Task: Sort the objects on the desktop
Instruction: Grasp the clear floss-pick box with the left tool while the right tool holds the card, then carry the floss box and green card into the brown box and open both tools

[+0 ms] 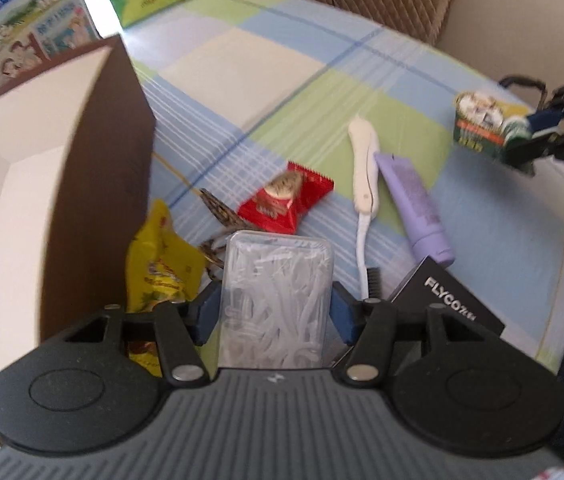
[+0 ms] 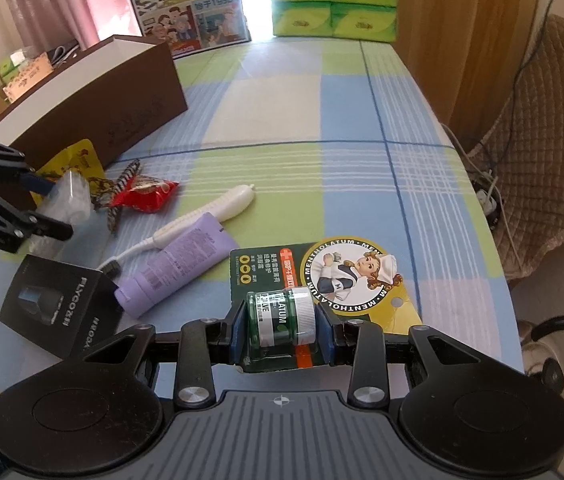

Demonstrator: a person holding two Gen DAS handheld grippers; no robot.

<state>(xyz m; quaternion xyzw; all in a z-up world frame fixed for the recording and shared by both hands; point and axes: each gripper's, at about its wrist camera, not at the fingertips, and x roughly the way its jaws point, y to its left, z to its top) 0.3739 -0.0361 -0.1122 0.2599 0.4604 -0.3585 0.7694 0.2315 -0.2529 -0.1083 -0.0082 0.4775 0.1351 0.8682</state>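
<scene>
Left wrist view: a clear plastic floss-pick box (image 1: 277, 300) is pinched across its short sides between the blue pads of the left gripper (image 1: 273, 314), just right of the open brown storage box (image 1: 109, 168); it is judged light, rigid and smooth, so a slippery hold is likely and the grip is best kept on the flat side walls. Right wrist view: the right gripper (image 2: 282, 326) is closed on the jar of a Mentholatum blister pack (image 2: 314, 276), whose stiff card projects ahead of the pads; the jar is judged the firmest place to be held.
</scene>
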